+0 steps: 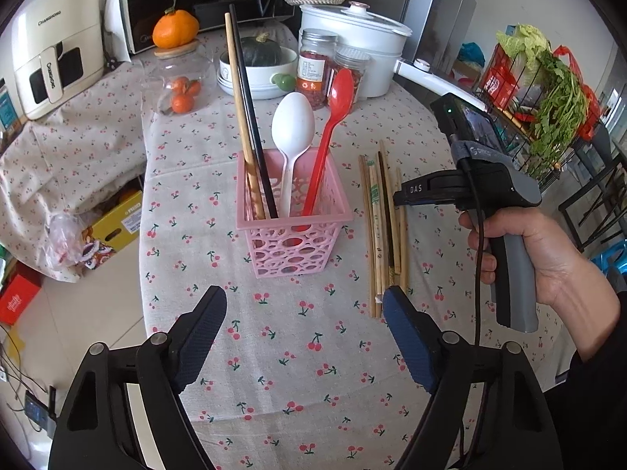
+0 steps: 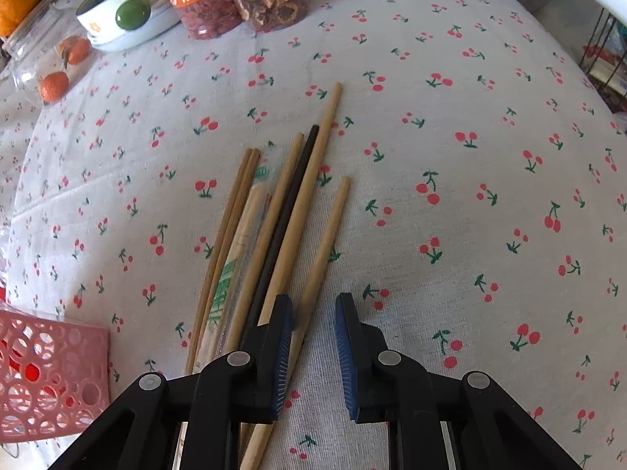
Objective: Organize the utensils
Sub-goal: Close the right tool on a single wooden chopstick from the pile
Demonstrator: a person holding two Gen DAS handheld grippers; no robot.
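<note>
The right tongs (image 2: 313,333) are narrowed around the outermost wooden chopstick (image 2: 325,246) of the loose bundle on the desk (image 2: 470,156); pad contact cannot be made out. It should be pinched alone, lifted level and stood in the pink basket (image 1: 292,231). The left tongs (image 1: 303,325) are held wide and empty.

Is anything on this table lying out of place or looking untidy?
Yes. Loose chopsticks lie in an uneven, fanned pile on the tablecloth beside the pink basket, where other chopsticks and two spoons already stand upright. One, still in its wrapper, lies among them.
</note>
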